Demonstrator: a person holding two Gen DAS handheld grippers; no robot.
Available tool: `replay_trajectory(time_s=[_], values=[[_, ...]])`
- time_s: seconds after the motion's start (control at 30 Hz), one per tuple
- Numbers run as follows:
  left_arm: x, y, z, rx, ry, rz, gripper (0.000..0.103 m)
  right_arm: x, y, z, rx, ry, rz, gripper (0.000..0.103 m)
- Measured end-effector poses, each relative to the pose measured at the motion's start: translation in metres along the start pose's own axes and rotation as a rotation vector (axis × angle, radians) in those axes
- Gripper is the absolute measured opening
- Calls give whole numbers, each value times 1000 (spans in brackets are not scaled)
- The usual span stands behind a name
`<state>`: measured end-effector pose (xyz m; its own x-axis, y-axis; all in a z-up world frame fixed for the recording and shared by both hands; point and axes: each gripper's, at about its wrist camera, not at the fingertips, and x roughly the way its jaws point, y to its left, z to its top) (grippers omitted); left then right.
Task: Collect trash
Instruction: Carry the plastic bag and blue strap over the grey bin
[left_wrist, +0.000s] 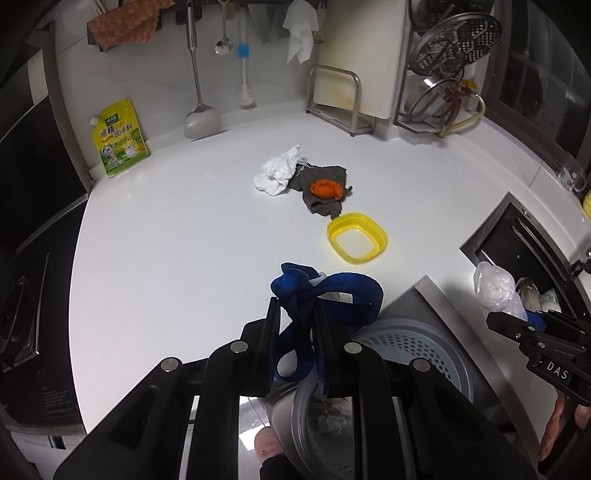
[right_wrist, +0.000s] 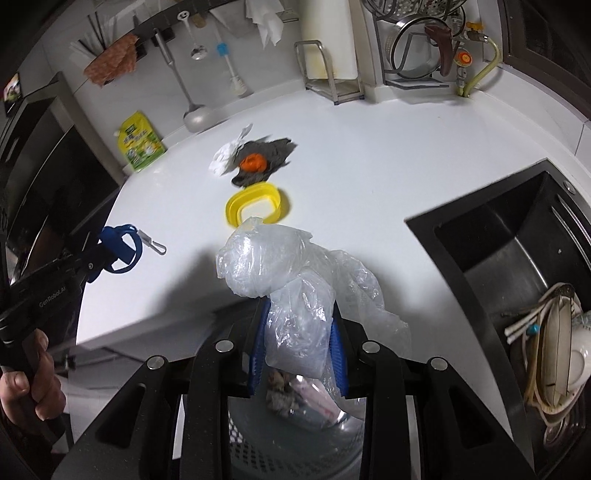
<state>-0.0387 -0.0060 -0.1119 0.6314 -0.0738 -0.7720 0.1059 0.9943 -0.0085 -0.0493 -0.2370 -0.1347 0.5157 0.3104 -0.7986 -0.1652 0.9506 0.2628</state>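
Observation:
In the left wrist view my left gripper (left_wrist: 295, 306) is shut on a tangled blue strap (left_wrist: 332, 288) that has a small white clip. It hangs over the counter's front edge, above a grey perforated bin (left_wrist: 424, 336). My right gripper (right_wrist: 299, 314) is shut on a crumpled clear plastic bag (right_wrist: 280, 266), also above the bin (right_wrist: 240, 439), which holds some scraps. On the white counter lie a white paper wad (left_wrist: 277, 171), a grey cloth (left_wrist: 325, 208) with orange peel (left_wrist: 325, 188) on it, and a yellow lid ring (left_wrist: 356, 238). Each gripper shows in the other's view, the right gripper (left_wrist: 517, 317) and the left gripper (right_wrist: 94, 258).
A dark sink (right_wrist: 517, 240) with stacked dishes (right_wrist: 554, 350) lies to the right. A yellow seasoning pouch (left_wrist: 118, 138) leans on the back wall beside hanging utensils (left_wrist: 199, 92). A board rack (left_wrist: 340, 103) and pot lids (left_wrist: 454, 44) stand at the back right. A dark stove (left_wrist: 22, 295) borders the left.

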Motion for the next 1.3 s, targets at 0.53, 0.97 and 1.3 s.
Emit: replay_trajectory(time_s=[0.53,0.97,1.3], values=[[-32,-34,-42,49,-4,12,17,-19,11,-49,-95,86,42,29],[-24,-51,-62,56,63,-8,17,-20,11,-69,-113,118,43,29],[-18,-53,-65,58,99,-19,17,-15,13,-73,-104,138,47,29]])
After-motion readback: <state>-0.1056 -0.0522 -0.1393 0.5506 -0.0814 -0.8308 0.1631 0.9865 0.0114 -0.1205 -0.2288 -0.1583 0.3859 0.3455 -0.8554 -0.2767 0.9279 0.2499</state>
